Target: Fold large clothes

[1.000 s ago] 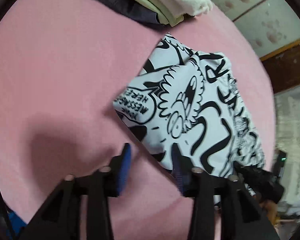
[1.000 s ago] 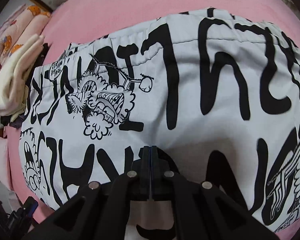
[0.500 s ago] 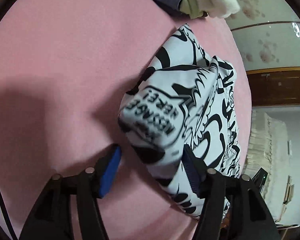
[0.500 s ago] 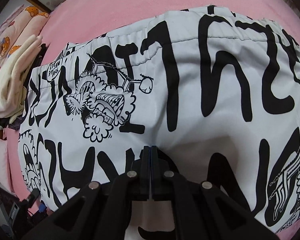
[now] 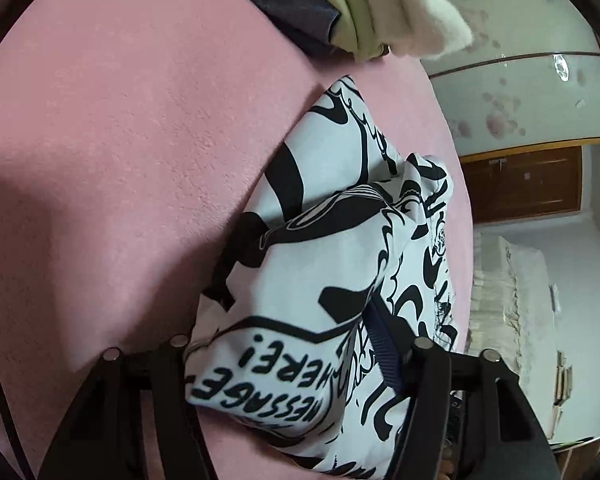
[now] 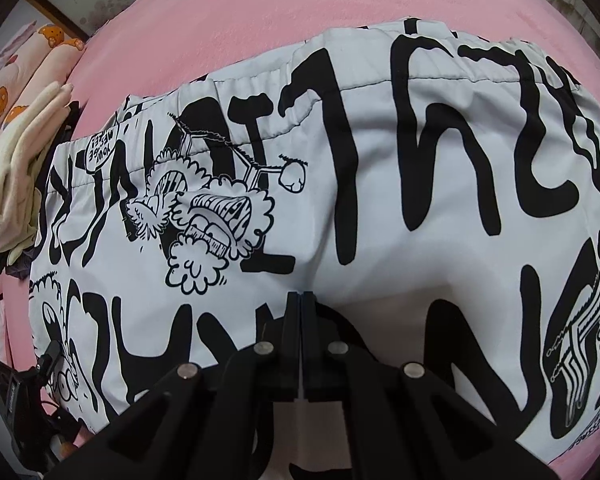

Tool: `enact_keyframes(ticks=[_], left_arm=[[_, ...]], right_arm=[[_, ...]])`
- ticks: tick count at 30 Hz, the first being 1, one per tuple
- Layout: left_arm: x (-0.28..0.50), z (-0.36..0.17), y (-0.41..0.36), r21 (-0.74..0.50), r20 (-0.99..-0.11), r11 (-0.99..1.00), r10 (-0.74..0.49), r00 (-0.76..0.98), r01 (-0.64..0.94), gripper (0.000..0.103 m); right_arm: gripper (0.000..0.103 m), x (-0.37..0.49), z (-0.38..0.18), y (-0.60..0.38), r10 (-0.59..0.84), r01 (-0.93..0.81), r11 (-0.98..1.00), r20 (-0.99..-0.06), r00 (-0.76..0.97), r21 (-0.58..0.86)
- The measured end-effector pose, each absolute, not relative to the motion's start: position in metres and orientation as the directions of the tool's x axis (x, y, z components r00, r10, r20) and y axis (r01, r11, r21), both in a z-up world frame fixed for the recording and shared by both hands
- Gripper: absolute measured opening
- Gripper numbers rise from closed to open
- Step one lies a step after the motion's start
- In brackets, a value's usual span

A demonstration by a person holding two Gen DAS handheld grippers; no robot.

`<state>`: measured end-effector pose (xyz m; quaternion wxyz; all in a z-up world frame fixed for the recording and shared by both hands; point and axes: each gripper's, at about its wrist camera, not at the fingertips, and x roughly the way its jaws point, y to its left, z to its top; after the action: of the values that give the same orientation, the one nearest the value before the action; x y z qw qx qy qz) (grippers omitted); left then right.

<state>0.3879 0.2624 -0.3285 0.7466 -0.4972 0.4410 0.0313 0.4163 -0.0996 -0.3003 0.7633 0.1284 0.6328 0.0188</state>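
A white garment with black cartoon print (image 5: 320, 260) lies folded on the pink bed (image 5: 120, 140). Its near corner, with a speech-bubble print, bulges up between the fingers of my left gripper (image 5: 288, 320). Those jaws are closing; the right blue pad (image 5: 380, 340) presses into the cloth, and the fabric hides the left pad. In the right wrist view the garment (image 6: 380, 200) spreads flat across the bed (image 6: 260, 8). My right gripper (image 6: 302, 300) is shut, pointing steeply down with its tips on the cloth and nothing between them.
A stack of folded clothes (image 5: 380, 8) sits at the bed's far edge, also at the left in the right wrist view (image 6: 16, 160). Bear-print pillows (image 6: 28, 60) lie behind it. Sliding wardrobe doors (image 5: 520, 92) stand beyond the bed. Black gear (image 6: 16, 392) shows at the lower left.
My left gripper sank and moved forward onto the garment's corner, which now fills the gap between its fingers and is bunched up. The right gripper stayed shut in place.
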Motion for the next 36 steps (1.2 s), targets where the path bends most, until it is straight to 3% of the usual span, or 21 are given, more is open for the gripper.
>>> enact_keyframes(ticks=[3,9,13,19,26,36], left_arm=[[0.383,-0.322,0.264,-0.708,-0.695,0.500,-0.374,0.614,-0.498,0.037],[0.385,-0.285,0.251,-0.647,-0.734,0.579,-0.298,0.610,-0.496,0.030],[0.386,-0.245,0.230,-0.679,-0.669,0.618,-0.300,0.679,-0.396,0.022],[0.388,-0.159,0.150,-0.588,-0.603,0.785,-0.263,0.753,-0.197,0.019],[0.377,-0.088,0.041,-0.520,-0.544,0.854,-0.305,0.782,-0.029,0.016],[0.373,-0.073,-0.092,-0.479,-0.562,0.870,-0.408,0.720,0.120,0.015]], right_arm=[[0.000,0.415,-0.301,-0.104,0.205,0.150,0.960,-0.957,0.207,0.238],[0.000,0.411,-0.302,-0.108,0.236,0.147,0.951,-0.945,0.228,0.273],[0.000,0.407,-0.304,-0.114,0.291,0.140,0.933,-0.925,0.246,0.331],[0.000,0.398,-0.308,-0.137,0.398,0.107,0.894,-0.880,0.258,0.436],[0.000,0.388,-0.305,-0.175,0.492,0.014,0.863,-0.846,0.207,0.505],[0.000,0.384,-0.301,-0.261,0.616,0.021,0.779,-0.771,0.162,0.626]])
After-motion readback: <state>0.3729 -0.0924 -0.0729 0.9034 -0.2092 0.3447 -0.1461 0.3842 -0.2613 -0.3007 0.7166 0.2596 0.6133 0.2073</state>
